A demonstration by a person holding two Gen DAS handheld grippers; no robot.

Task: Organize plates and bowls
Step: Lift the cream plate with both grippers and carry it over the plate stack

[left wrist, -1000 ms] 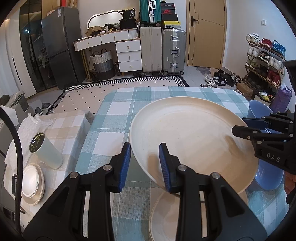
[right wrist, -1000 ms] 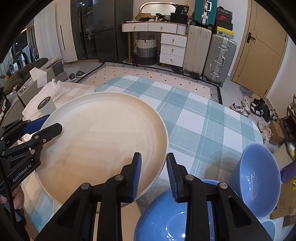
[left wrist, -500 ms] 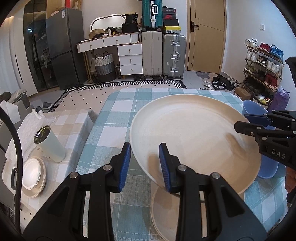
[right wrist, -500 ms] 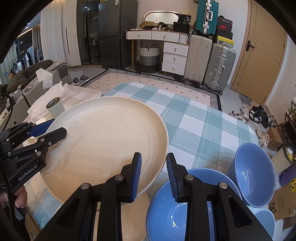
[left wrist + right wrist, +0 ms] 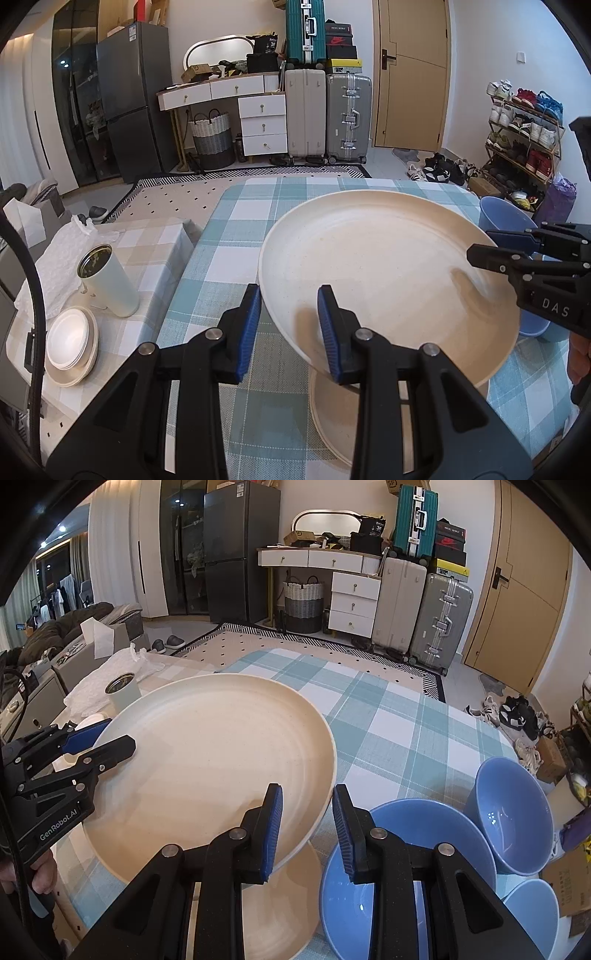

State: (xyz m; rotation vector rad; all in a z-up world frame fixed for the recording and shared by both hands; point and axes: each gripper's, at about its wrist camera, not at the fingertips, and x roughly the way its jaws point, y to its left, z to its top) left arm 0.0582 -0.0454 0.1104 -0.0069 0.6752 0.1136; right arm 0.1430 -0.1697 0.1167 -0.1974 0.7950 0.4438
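Note:
A large cream plate (image 5: 388, 280) (image 5: 218, 764) hangs tilted above the checked tablecloth, held by both grippers. My left gripper (image 5: 288, 291) is shut on its left rim, which also shows in the right wrist view (image 5: 103, 734). My right gripper (image 5: 306, 794) is shut on the opposite rim, seen from the left wrist too (image 5: 491, 247). Under the lifted plate a second cream plate (image 5: 332, 413) (image 5: 273, 915) lies on the table. A wide blue bowl (image 5: 406, 823) sits beside it, with a deeper blue bowl (image 5: 517, 812) (image 5: 502, 218) and a smaller one (image 5: 532, 908) farther right.
A lower side table at the left carries a white tumbler (image 5: 107, 280), a stack of small cream plates (image 5: 72, 343) and crumpled white paper (image 5: 62, 258). The table's right edge (image 5: 524, 413) is close to the bowls. Suitcases, drawers and a shoe rack stand beyond.
The large plate has come up and toward the near side with both grippers still shut on it. More of the cream plate beneath it and of the wide blue bowl now shows.

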